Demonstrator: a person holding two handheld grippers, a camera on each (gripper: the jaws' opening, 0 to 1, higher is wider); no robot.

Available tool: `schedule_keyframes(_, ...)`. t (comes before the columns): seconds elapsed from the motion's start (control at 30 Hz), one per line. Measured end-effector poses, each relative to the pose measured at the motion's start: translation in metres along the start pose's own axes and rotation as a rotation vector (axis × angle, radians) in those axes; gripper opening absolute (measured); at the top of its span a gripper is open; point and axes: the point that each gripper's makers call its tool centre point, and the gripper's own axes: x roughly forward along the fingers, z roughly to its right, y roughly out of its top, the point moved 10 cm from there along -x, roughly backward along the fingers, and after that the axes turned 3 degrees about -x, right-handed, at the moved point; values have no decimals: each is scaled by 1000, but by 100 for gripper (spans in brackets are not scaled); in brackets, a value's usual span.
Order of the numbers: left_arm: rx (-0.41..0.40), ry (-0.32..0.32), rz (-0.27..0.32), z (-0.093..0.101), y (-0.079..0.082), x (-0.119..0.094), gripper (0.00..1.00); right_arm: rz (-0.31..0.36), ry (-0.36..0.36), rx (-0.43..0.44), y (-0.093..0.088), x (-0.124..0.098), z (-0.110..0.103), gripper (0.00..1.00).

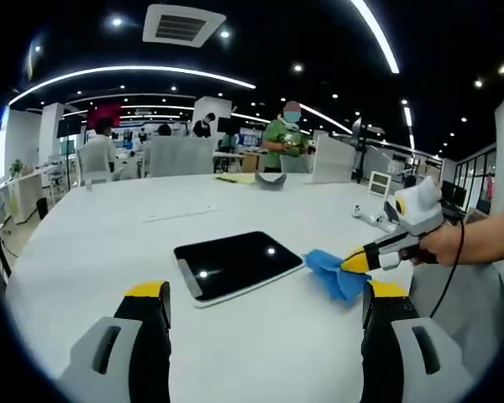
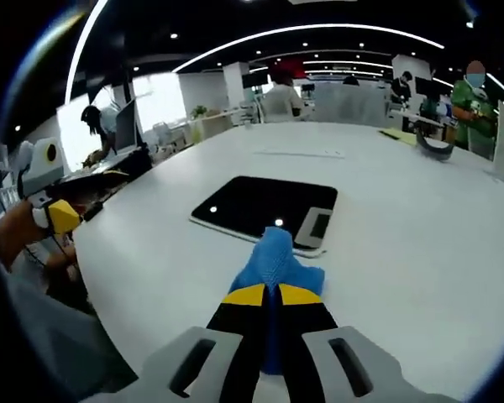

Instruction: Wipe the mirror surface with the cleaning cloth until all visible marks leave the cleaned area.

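My right gripper (image 2: 263, 295) pinches blue cloth (image 2: 273, 262) tight, cloth edge reaching mirror (image 2: 260, 204) corner to start wiping. Left gripper (image 1: 265, 300) jaws spread, empty, hanging back over table (image 1: 109, 235).

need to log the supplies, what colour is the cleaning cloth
Blue. The cleaning cloth shows best in the right gripper view, clamped in the right gripper.

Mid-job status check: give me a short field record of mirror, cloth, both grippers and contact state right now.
mirror: dark reflective slab lying flat on the white table
cloth: blue cloth, pinched in the right gripper, its free end at the mirror's near edge
left gripper: jaws apart, holding nothing, short of the mirror
right gripper: jaws closed on the cloth
contact: cloth at the mirror's edge, not on its dark face
marks: cannot tell; ceiling-light reflections show
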Motion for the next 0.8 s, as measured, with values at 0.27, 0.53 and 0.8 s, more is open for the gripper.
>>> schedule_keyframes(0.27, 3, -11, 2, 1, 3, 4, 95, -62, -10, -14, -11, 3, 4, 0)
schedule_keyframes(0.53, 3, -9, 3, -2, 4, 4, 95, -124, 44, -32, -21, 14, -6, 0)
schedule_keyframes(0.8, -4, -4, 3, -3, 3, 3, 95, -174, 37, -128, -26, 18, -8, 8)
